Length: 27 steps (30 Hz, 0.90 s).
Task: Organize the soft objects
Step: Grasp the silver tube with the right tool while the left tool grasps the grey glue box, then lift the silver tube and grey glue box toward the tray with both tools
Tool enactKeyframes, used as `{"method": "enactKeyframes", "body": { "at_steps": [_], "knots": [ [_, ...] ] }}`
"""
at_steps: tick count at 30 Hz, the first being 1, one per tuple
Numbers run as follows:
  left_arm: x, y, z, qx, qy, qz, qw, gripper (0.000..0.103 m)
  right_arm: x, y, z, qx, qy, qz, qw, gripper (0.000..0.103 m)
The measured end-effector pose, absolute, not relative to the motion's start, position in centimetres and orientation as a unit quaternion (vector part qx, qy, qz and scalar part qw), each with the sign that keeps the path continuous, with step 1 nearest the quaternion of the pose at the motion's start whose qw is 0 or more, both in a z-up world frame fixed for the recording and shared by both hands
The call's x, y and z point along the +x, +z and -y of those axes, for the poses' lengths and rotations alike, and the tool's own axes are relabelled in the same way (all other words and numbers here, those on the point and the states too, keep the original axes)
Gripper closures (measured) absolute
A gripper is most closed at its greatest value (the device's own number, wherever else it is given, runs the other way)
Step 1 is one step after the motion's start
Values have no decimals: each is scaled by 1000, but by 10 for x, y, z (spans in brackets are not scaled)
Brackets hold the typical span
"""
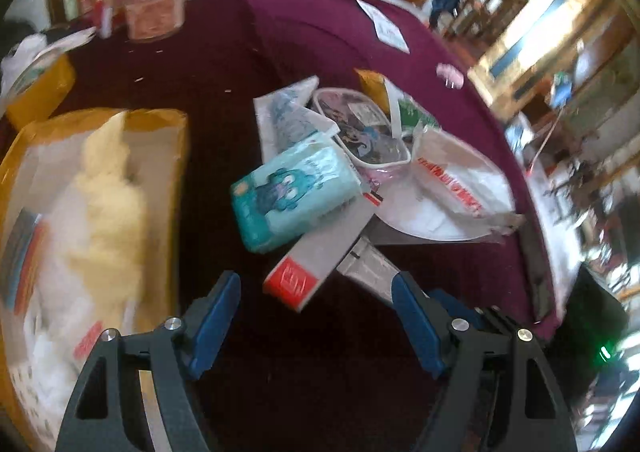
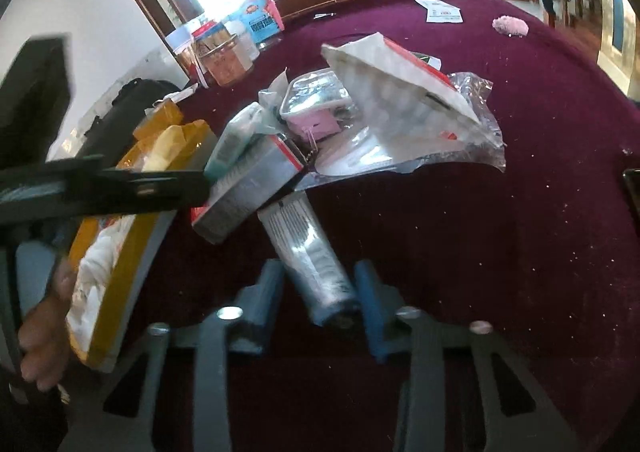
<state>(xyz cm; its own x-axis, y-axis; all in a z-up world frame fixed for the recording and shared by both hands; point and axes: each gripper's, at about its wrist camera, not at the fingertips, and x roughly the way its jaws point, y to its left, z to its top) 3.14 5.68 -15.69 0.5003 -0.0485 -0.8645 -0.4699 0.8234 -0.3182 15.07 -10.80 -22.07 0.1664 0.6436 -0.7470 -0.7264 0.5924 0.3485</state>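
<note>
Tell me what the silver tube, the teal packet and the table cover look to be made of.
Silver tube: likely soft plastic or foil laminate, glossy, with bright glints along its rounded body. Teal packet: thin printed plastic film, slightly shiny, puffed as if holding something soft, probably tissues. Table cover: maroon cloth, matte and velvety, with lint specks clinging to it.

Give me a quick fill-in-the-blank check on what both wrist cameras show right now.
1. The silver tube lies between the jaws of the ____ gripper.
2. The tablecloth is dark ____.
3. The left gripper has its jaws ____ with nothing between them.

Missing words: right; red; open
</note>
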Motion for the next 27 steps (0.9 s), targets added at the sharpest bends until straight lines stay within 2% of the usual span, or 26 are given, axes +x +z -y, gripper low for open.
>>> {"method": "enactKeyframes", "body": {
  "at_steps": [4, 6, 8, 10, 12, 14, 16, 18, 19, 20, 21, 23, 27],
  "knots": [
    [60, -174, -52, -227, 120, -514, 819, 23, 153, -222, 106, -42, 463, -465, 754, 75],
    [67, -181, -49, -224, 117, -524, 813, 35, 154, -222, 106, -38, 470, -467, 748, 75],
    [69, -185, -45, -218, 108, -529, 813, 61, 155, -224, 103, -32, 480, -474, 737, 75],
    [67, -188, -42, -211, 109, -538, 809, 72, 158, -225, 103, -22, 481, -481, 733, 75],
    [60, -187, -42, -223, 96, -539, 806, 72, 159, -224, 104, -13, 482, -485, 730, 73],
    [48, -185, -42, -239, 84, -545, 799, 72, 160, -224, 103, -11, 487, -486, 726, 63],
    [37, -181, -40, -247, 76, -546, 797, 71, 156, -222, 99, -24, 493, -480, 725, 59],
    [27, -180, -34, -245, 59, -548, 797, 63, 151, -221, 95, -42, 488, -473, 732, 59],
    [25, -180, -33, -241, 58, -550, 798, 62, 148, -220, 93, -54, 484, -470, 736, 64],
    [25, -180, -32, -233, 65, -554, 797, 62, 147, -220, 93, -63, 475, -468, 742, 76],
    [25, -179, -31, -226, 74, -552, 799, 62, 146, -220, 94, -67, 469, -466, 747, 77],
    [26, -178, -32, -226, 75, -531, 813, 74, 143, -220, 98, -70, 469, -463, 749, 77],
    [28, -188, -40, -253, 72, -527, 808, 74, 134, -219, 112, -77, 463, -461, 753, 77]
  ]
}}
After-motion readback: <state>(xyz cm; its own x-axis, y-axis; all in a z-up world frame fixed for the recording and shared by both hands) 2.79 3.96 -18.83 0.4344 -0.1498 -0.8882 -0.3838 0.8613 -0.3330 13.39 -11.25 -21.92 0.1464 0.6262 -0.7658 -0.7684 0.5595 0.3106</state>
